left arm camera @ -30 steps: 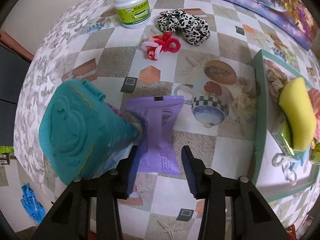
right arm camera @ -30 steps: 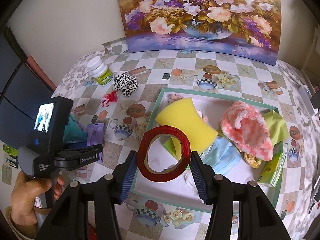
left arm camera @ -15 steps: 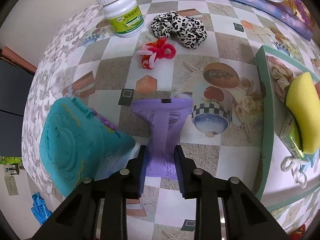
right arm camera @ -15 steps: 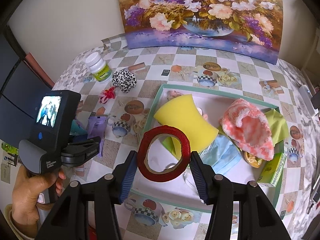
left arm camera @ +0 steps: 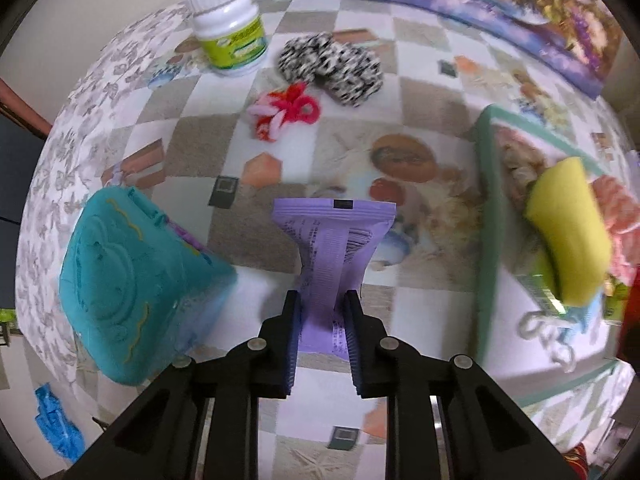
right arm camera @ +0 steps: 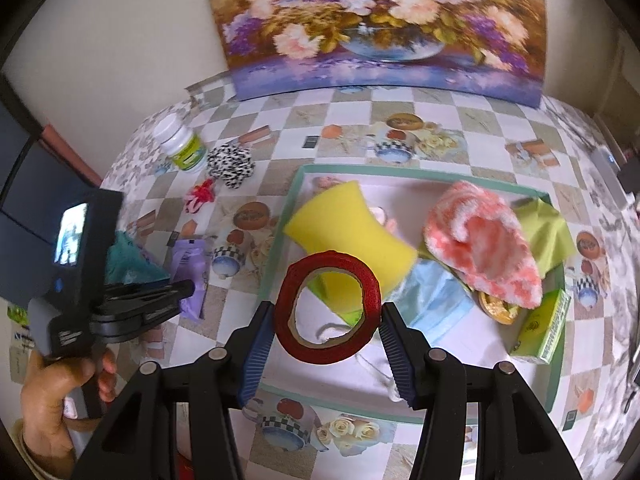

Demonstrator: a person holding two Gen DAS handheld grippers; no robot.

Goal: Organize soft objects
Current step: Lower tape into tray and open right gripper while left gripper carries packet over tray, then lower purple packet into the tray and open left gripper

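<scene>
Purple pack (left arm camera: pixel 334 248): one soft plastic pouch, pinched at its near end between both fingers of the left gripper (left arm camera: pixel 322 312), far end flared out above the checked tablecloth (left arm camera: pixel 420 100); whether it is clear of the cloth, cannot tell.
Left gripper state: jaws nearly closed, squeezing the pack so its middle is creased narrow.
Right gripper (right arm camera: pixel 328 328): jaws held fairly wide, clamped on the outer rim of one red tape roll (right arm camera: pixel 327 307), roll upright, hole facing camera, above the near part of the tray.
Tray (right arm camera: pixel 554 380): one, green-rimmed, on the cloth, right of the purple pack.
Tray contents, soft: one yellow sponge (right arm camera: pixel 346 226), one pink-white fluffy cloth (right arm camera: pixel 484 248), one light blue face mask (right arm camera: pixel 438 300) with white loops, one lime green cloth (right arm camera: pixel 546 232).
Tray contents, other: one green box (right arm camera: pixel 546 332) at the right edge, one gold round thing (right arm camera: pixel 496 306) partly under the fluffy cloth, unclear what.
Scrunchie (left arm camera: pixel 332 66): one, black-white spotted, on the cloth, outside the tray, near the bottle.
Red-pink tie (left arm camera: pixel 286 110): one fuzzy hair tie, just beside the scrunchie, closer to the camera.
Bottle (left arm camera: pixel 226 38): one white pill bottle, green label, upright, far left of the cloth.
Teal item (left arm camera: pixel 128 292): one teal embossed bag or pouch, left of the purple pack, near it.
Painting (right arm camera: pixel 380 24): one flower picture leaning on the wall behind the table.
Left hand (right arm camera: pixel 56 404): one, seen in the right wrist view, gripping the left gripper's handle.
</scene>
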